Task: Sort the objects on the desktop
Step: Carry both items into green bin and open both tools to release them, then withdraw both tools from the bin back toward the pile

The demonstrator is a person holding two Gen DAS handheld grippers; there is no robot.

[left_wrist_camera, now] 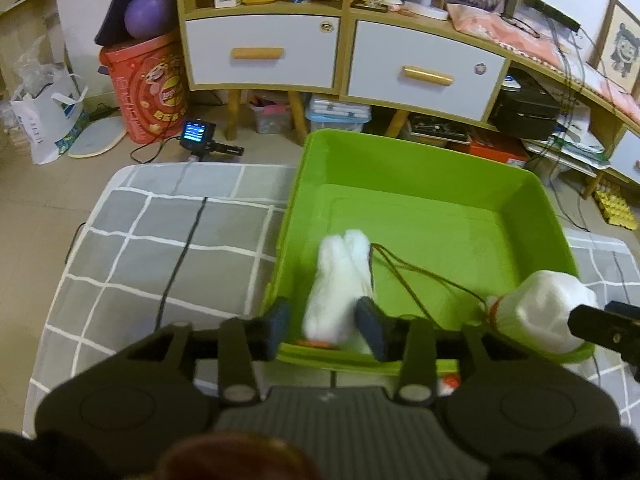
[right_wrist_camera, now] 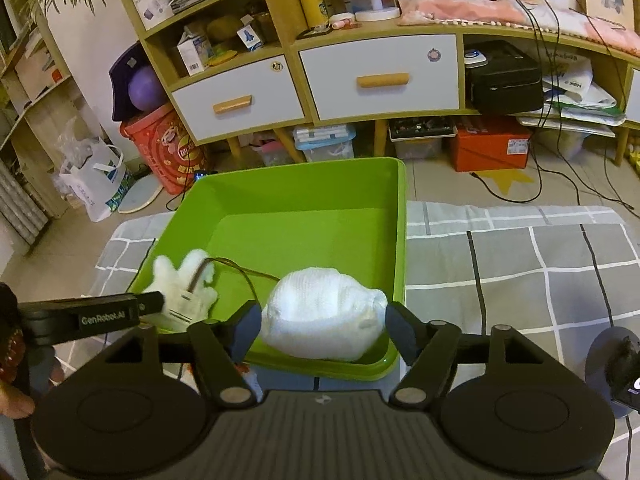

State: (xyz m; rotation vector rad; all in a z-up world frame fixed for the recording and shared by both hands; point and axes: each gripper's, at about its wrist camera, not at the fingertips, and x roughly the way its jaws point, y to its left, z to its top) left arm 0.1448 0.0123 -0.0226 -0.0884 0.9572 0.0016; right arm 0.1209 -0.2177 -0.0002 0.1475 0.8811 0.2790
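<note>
Left gripper [left_wrist_camera: 324,326]: jaws set moderately apart with the white glove [left_wrist_camera: 340,284] between them; the near end of the glove is blurred, and whether the pads press it or have let go I cannot tell.

Right gripper [right_wrist_camera: 322,328]: jaws wide, the white knit bundle [right_wrist_camera: 324,314] between them; contact with the pads is unclear, so a grip cannot be confirmed.

Glove position: over the near-left part of the green bin [left_wrist_camera: 532,200], fingers pointing to the far side, long axis running near to far along the gripper's line.

Bundle position: at the bin's near wall, near-right part, partly over the rim.

Brown cord [left_wrist_camera: 420,276]: runs from the glove across the bin floor to the bundle, joining the two.

Key relation: each item lies straight ahead of its own gripper; the left is nearer the glove, the right nearer the bundle.

Surroundings: bin on a grey checked cloth [left_wrist_camera: 160,248].

Judgement: both items look about to be dropped inside.
</note>
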